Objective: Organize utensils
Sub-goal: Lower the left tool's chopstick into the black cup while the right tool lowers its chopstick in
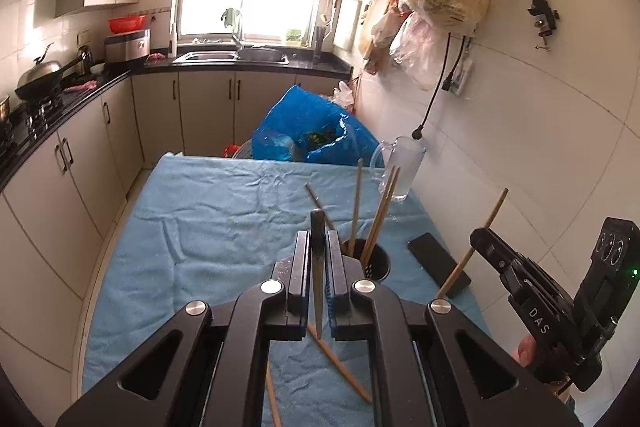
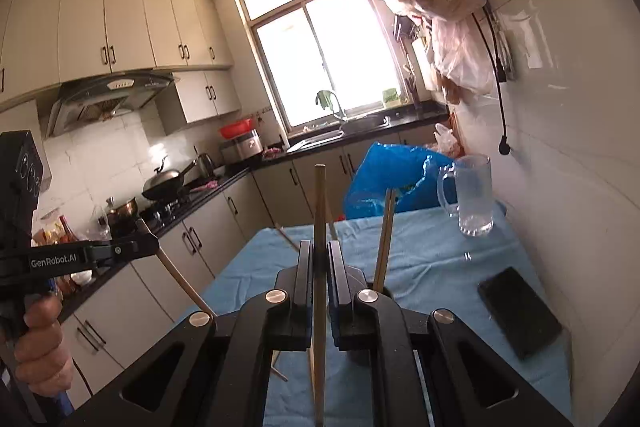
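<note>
Two grippers: left gripper (image 1: 318, 251) pinches a chopstick (image 1: 317, 267); right gripper (image 2: 319, 259) pinches another (image 2: 319, 219)
Holder (image 1: 370, 261): one o'clock of left gripper, nearer it
Axis: both sticks near upright

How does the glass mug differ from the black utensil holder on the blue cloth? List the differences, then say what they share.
The glass mug is clear, while the black utensil holder is opaque. The mug has a side handle, and the holder shows none. The holder has chopsticks standing in it, while the mug holds no utensils. Both stand upright on the blue cloth.
</note>
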Demonstrator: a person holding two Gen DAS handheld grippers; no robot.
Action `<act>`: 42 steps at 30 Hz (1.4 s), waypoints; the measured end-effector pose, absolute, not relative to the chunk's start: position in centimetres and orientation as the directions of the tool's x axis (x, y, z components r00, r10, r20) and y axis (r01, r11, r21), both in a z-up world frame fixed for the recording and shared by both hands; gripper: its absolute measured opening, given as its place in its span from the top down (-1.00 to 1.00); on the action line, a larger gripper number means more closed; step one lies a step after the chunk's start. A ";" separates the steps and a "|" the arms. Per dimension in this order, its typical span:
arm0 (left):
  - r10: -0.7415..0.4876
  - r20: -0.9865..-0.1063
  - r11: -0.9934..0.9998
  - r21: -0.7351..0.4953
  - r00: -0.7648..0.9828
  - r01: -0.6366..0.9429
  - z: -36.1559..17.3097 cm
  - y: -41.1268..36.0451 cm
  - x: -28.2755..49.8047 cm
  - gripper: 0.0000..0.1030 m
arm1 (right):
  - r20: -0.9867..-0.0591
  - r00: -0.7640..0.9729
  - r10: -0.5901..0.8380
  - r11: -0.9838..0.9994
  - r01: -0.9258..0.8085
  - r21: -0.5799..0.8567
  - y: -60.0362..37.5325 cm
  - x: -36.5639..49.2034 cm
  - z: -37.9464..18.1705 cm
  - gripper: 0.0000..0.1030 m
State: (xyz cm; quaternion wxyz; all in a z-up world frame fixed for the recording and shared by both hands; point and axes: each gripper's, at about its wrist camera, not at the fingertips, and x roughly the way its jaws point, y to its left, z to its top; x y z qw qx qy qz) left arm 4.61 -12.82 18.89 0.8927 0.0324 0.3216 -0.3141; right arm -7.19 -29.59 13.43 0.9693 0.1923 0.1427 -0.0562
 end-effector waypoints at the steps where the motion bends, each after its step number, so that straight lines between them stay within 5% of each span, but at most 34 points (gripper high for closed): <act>1: -0.544 -0.590 0.798 -0.143 0.597 0.586 19.3 -13.1 4.7 0.88 | -0.293 0.955 -0.058 0.919 0.165 0.357 -29.8 -7.1 13.7 0.86; 19: -0.595 -0.529 0.774 -0.173 0.605 0.609 24.2 -19.1 8.5 0.87 | -0.225 0.961 -0.160 0.905 0.234 0.355 -34.3 -3.2 18.2 0.86; 39: -0.519 -0.664 0.816 -0.197 0.538 0.544 16.1 -21.3 13.4 0.87 | -0.437 0.892 -0.110 0.871 0.299 0.391 -37.8 3.7 10.7 0.83; 42: -0.528 -0.670 0.811 -0.214 0.522 0.545 16.0 -20.9 13.5 0.74 | -0.442 0.893 -0.087 0.866 0.287 0.410 -37.9 3.6 10.6 0.56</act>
